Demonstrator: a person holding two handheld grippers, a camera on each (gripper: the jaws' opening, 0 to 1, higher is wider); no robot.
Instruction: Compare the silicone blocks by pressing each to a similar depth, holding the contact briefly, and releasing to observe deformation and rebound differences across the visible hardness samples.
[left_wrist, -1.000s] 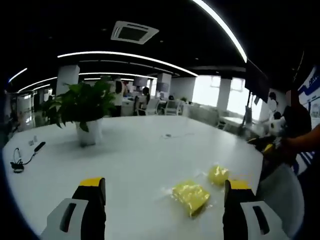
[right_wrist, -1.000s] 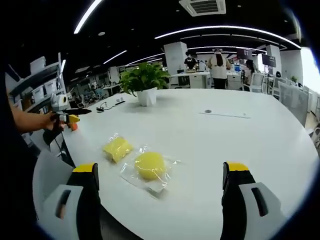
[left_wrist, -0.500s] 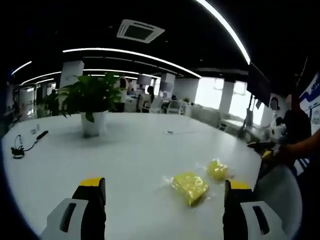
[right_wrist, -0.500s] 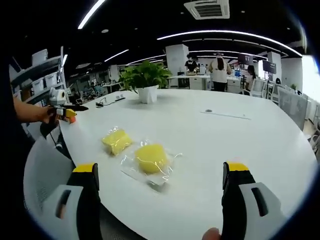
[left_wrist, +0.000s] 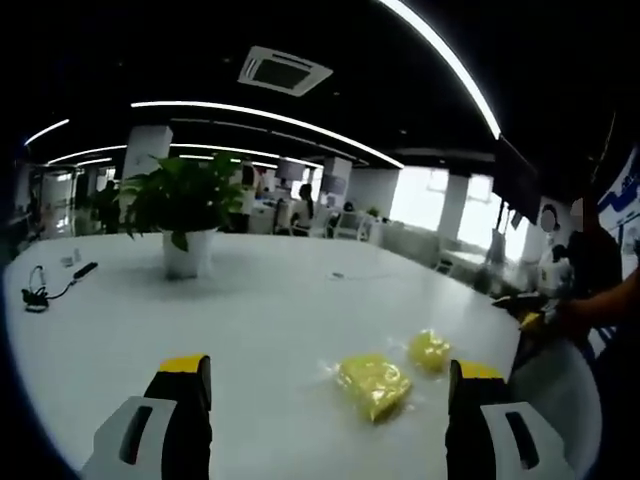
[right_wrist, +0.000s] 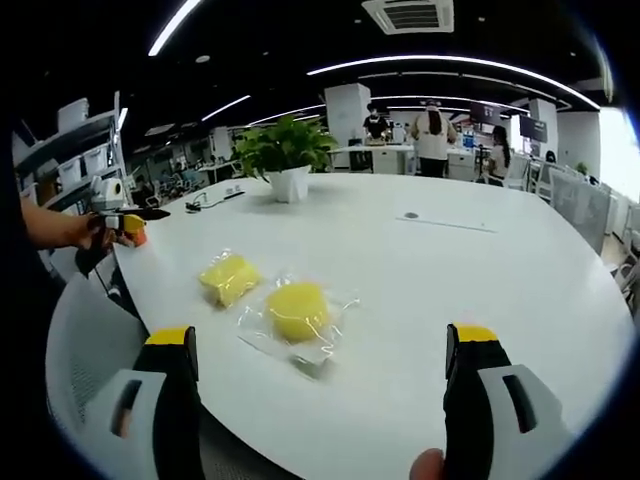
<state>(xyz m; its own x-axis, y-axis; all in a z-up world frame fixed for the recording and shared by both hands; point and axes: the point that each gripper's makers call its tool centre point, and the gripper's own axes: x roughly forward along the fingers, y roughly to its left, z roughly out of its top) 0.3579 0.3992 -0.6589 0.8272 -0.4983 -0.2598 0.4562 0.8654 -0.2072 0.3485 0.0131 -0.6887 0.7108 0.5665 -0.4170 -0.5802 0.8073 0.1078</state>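
Note:
Two yellow silicone blocks in clear wrappers lie near the edge of a round white table (right_wrist: 480, 290). In the right gripper view, the squarish block (right_wrist: 228, 277) is on the left and the round block (right_wrist: 298, 310) sits just beyond my right gripper (right_wrist: 321, 335), which is open above the table edge. In the left gripper view, the squarish block (left_wrist: 372, 384) lies ahead between the jaws of my open left gripper (left_wrist: 330, 368), and the round block (left_wrist: 432, 350) lies beyond it. Neither gripper touches a block.
A potted plant (left_wrist: 180, 215) stands in a white pot at the table's far side, with a black cable (left_wrist: 40, 295) near it. A grey chair (right_wrist: 90, 340) sits by the table edge. People stand at desks in the background (right_wrist: 432, 130).
Both cameras have shifted slightly, with the right view a little closer to the round block. The blocks lie where they were, and both grippers stay open.

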